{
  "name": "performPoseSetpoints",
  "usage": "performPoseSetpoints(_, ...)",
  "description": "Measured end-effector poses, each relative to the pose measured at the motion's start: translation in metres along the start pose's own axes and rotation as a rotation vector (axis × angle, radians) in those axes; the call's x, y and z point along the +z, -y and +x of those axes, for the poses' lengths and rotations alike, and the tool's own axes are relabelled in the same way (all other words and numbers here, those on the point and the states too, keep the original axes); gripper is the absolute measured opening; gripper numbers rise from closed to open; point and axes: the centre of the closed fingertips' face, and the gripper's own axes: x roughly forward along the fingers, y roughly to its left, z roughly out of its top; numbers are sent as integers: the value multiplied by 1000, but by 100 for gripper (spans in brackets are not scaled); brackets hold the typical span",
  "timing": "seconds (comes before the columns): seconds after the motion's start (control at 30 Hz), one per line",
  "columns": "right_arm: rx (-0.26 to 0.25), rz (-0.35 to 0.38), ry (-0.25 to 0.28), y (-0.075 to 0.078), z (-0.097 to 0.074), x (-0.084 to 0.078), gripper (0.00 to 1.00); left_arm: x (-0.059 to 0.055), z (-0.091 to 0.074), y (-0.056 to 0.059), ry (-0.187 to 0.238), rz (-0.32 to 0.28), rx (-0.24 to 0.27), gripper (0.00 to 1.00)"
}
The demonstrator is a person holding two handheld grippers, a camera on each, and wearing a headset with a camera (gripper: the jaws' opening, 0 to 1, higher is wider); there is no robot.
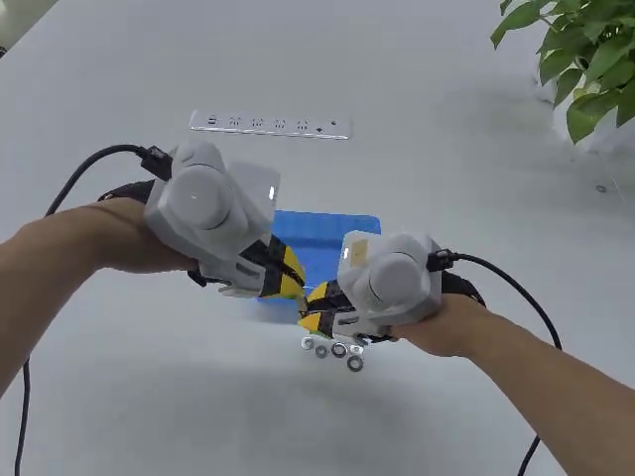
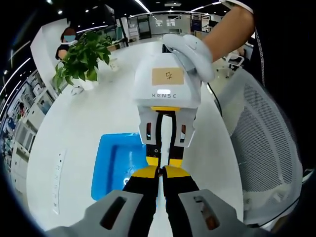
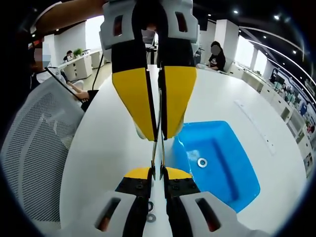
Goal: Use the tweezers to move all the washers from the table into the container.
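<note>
White counter carries all the work items; a power strip lies at its far side and a potted plant stands at the far right corner.

1. Container. The blue container sits on the counter at the centre. In the head view the two grippers partly cover it.
2. Left gripper. The left gripper points toward the right gripper, tip to tip. In the right gripper view its yellow pads are clenched on the upper length of the tweezers.
3. Right gripper. The right gripper is clenched on the lower length of the same tweezers, so both grippers grasp the thin metal tool at once.
4. Tweezers. The tool runs in a straight line between the two sets of jaws, just beside the near edge of the container.
5. Washers. A small group of washers lies on the counter directly under the right gripper, outside the container and near its front edge. A single washer lies flat inside the container.
</note>
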Motion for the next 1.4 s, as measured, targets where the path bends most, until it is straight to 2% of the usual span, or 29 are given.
performPoseSetpoints(0.4, 14, 15, -8, -9, 4, -9, 11, -3, 8, 11, -8, -9, -22, 7)
performPoseSetpoints(0.97, 30, 29, -13, -17, 10, -15, 12, -11, 15, 14, -22, -11, -39, 7)
performPoseSetpoints(1.4, 36, 30, -15, -19, 13, -17, 12, -12, 17, 19, -32, -6, -43, 7)
